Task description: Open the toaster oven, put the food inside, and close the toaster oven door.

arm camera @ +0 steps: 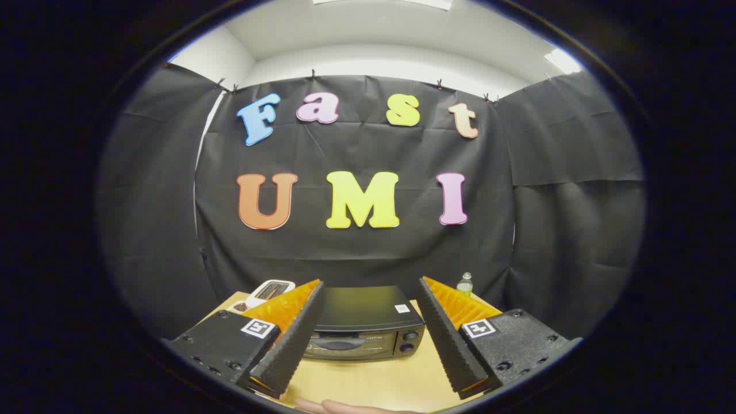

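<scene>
While the oven (362, 325) sits shut on the tabletop (374, 382) just beyond the tips, the gripper (369, 332) hangs above with jaws wide apart, holding nothing. Drop down, line up on the door handle (338, 343), close squarely, pull down. Food probably on the tray (270, 290) behind-left; hard to tell.

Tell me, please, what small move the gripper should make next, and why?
Probably ease forward and down toward the door handle. The toaster oven sits shut on the table, just ahead between the fingers, and the gripper is open and holds nothing.
</scene>
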A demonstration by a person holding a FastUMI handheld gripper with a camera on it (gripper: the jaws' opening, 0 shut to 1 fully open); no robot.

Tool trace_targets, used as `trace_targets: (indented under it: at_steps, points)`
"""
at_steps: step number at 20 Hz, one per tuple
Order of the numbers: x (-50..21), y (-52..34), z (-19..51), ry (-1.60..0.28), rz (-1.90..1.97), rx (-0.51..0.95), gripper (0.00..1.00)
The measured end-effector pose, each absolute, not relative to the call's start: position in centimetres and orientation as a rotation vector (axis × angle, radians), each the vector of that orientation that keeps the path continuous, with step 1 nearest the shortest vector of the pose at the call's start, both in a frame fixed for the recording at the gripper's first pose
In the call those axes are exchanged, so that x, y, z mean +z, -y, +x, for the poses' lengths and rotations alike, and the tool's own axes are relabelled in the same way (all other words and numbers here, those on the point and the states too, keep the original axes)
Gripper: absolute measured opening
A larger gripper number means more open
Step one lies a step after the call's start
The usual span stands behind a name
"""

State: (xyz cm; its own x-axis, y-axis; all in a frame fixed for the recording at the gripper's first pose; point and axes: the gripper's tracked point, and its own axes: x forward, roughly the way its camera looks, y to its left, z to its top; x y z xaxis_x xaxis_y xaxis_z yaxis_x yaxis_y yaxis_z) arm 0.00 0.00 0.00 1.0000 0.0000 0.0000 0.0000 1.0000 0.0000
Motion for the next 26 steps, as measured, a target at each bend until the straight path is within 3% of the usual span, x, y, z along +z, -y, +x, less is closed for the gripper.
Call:
trace_targets:
  at_steps: [14, 26]
  points:
    - [-1.1, -1.6, 3.3, -0.020, -0.031, 0.005, 1.00]
    - [-13.9, -3.0, 12.9, -0.277, -0.057, 0.006, 1.00]
